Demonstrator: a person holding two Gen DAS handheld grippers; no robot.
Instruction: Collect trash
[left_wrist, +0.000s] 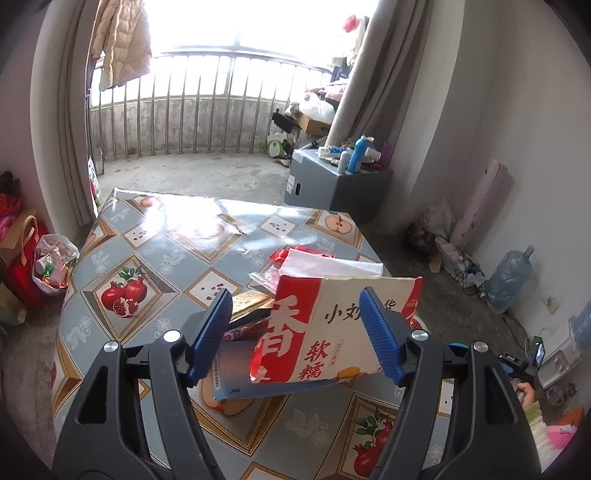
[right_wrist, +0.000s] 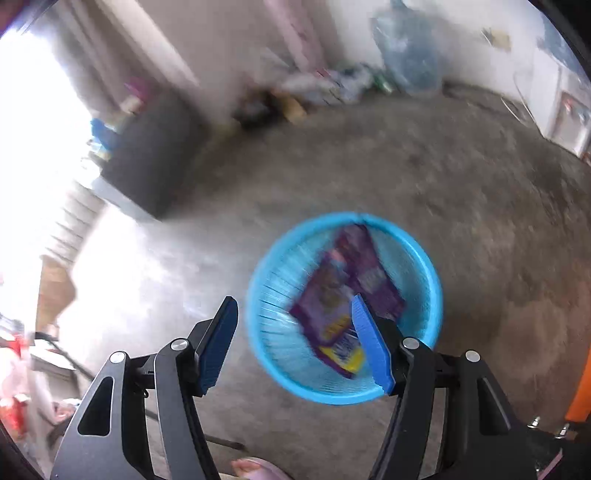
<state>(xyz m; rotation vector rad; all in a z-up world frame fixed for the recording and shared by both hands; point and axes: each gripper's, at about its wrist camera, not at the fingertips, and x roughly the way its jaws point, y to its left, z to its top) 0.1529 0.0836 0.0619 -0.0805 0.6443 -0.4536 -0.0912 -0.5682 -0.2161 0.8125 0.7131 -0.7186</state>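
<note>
My right gripper (right_wrist: 295, 341) hangs above the blue basket (right_wrist: 428, 266) on the floor, fingers spread wide and empty; a purple wrapper (right_wrist: 332, 295) lies inside. My left gripper (left_wrist: 295, 338), equally wide and empty, faces the red-and-white bag (left_wrist: 325, 332) and other wrappers on the counter (left_wrist: 147, 251), uncollected.

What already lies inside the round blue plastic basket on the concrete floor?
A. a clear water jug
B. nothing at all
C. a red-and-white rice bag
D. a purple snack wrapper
D: in the right wrist view, a purple snack wrapper lies inside the round blue plastic basket, beneath the open right gripper.
</note>
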